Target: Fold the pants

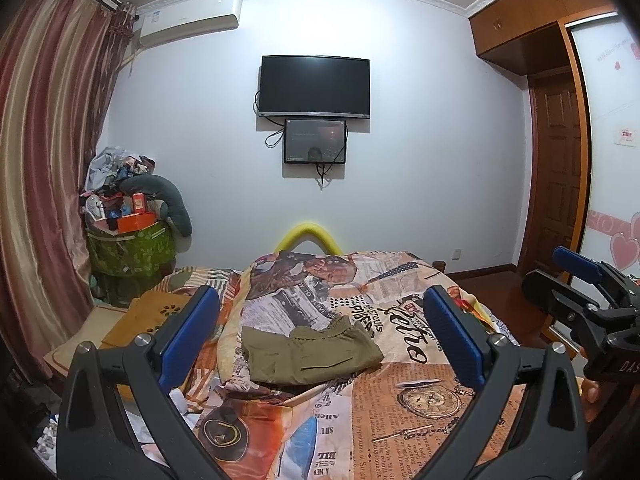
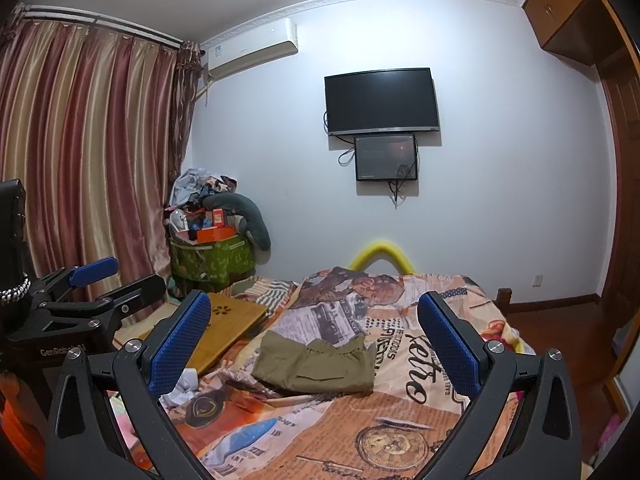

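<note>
The main risk from here looked small but real, as a judgement: the olive pants (image 1: 312, 354) already lay as a compact folded bundle on the printed bedspread (image 1: 420, 396), and a careless pass by either tool could have caught the ruffled waistband edge on top and dragged the layers open, since the cloth seemed loose and the bedspread under it was rumpled and sloping. A second hazard was the bundle sliding toward the low, creased side of the cover if it were nudged from one end only. The left gripper (image 1: 320, 336) was spread wide and held nothing, its blue pads (image 1: 188, 340) standing well apart on either side of the bundle as seen along the fingers. The right gripper (image 2: 316, 344) was likewise wide open and empty. In both wrist views the pants sat ahead of the fingertips and below them, roughly centred between the two pads, clear of both tools and touched by neither. Each gripper showed at the edge of the other's view, side by side and apart.
</note>
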Motion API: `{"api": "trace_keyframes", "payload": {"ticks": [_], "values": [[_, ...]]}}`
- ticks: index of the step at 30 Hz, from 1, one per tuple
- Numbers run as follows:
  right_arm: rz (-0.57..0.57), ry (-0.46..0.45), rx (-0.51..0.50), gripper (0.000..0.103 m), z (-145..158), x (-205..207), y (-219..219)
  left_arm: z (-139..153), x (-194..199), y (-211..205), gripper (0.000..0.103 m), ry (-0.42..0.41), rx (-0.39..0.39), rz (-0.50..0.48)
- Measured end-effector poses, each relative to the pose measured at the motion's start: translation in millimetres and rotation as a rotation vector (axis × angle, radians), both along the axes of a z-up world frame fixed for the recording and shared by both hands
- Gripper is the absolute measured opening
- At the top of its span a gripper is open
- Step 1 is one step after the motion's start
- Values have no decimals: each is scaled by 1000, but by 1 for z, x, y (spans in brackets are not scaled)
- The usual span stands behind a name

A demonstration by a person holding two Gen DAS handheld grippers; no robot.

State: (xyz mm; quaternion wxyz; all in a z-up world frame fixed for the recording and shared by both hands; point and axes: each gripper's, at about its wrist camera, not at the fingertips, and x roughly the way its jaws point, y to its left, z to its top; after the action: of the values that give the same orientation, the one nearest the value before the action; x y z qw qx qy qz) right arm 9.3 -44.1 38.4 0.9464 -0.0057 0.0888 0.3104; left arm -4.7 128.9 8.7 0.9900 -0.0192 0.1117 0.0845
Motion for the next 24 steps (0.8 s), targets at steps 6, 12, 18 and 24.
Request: {"api": "trace_keyframes", "payload": {"ticks": [6, 12, 18, 24], "values": [[2, 3, 2, 103, 0, 1, 1, 1, 0, 1, 103, 3, -2, -14], [1, 2, 2, 103, 0, 1, 1, 0, 1, 1, 103, 13, -2, -23], [-5, 7, 5, 103, 0, 1, 4, 0, 3, -1, 103, 21, -5, -34], [-7, 8, 3, 103, -1, 1, 3, -1, 5, 1, 103, 24, -9, -30]]}}
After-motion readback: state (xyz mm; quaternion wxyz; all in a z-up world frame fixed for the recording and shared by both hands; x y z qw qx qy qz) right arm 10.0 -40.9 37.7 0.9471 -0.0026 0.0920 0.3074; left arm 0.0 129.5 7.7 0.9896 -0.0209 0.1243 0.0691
